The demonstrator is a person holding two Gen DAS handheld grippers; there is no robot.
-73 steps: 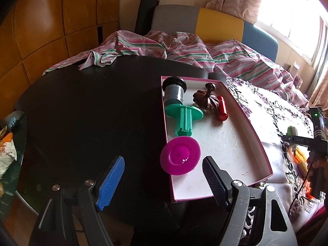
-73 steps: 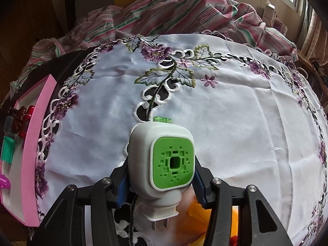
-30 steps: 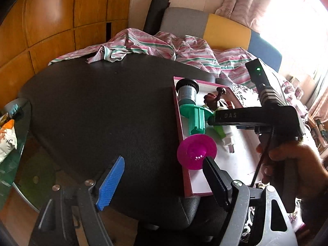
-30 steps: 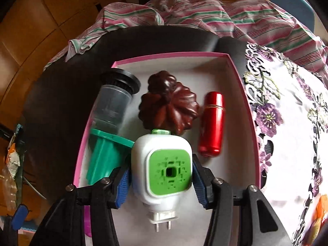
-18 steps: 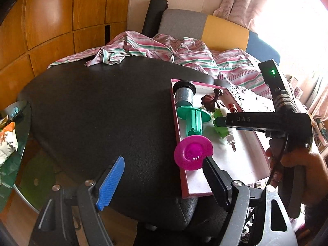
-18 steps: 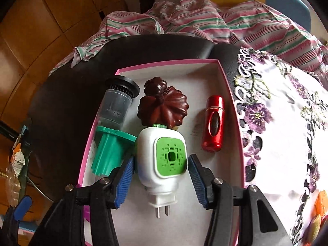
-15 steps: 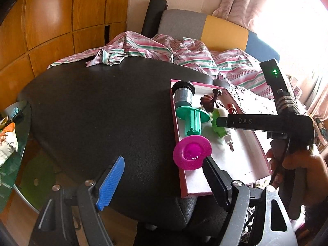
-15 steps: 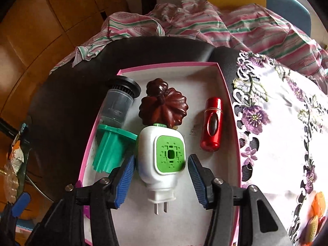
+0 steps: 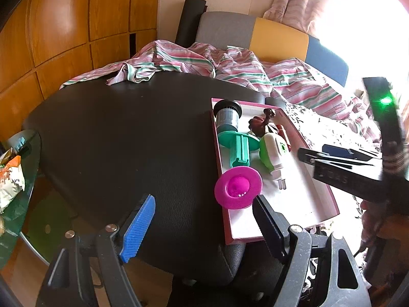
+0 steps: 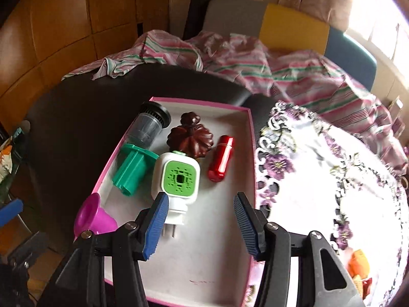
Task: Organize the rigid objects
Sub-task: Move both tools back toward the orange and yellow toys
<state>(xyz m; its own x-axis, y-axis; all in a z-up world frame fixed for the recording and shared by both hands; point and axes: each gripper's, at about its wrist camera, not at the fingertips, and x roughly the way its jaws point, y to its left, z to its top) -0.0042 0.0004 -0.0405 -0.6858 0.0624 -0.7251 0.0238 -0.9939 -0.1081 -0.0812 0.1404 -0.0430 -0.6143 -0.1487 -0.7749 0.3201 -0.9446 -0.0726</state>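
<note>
Right gripper (image 10: pixel 200 220) jaws apart, empty, above pink tray (image 10: pixel 251 153) – white-green plug-in unit (image 10: pixel 179 179) lying free in tray between teal flanged piece (image 10: pixel 133 167) and red cylinder (image 10: pixel 221 158); left gripper (image 9: pixel 204 223) jaws wide, empty, over black table (image 9: pixel 127 133)

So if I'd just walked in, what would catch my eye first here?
Probably the pink-edged tray on the dark table, packed with bright odds and ends: a white plug-in device with a green face in the middle, a shiny red tube to its right, a magenta cup at the tray's left edge. Then the lacy tablecloth with purple flowers beside the tray.
</note>
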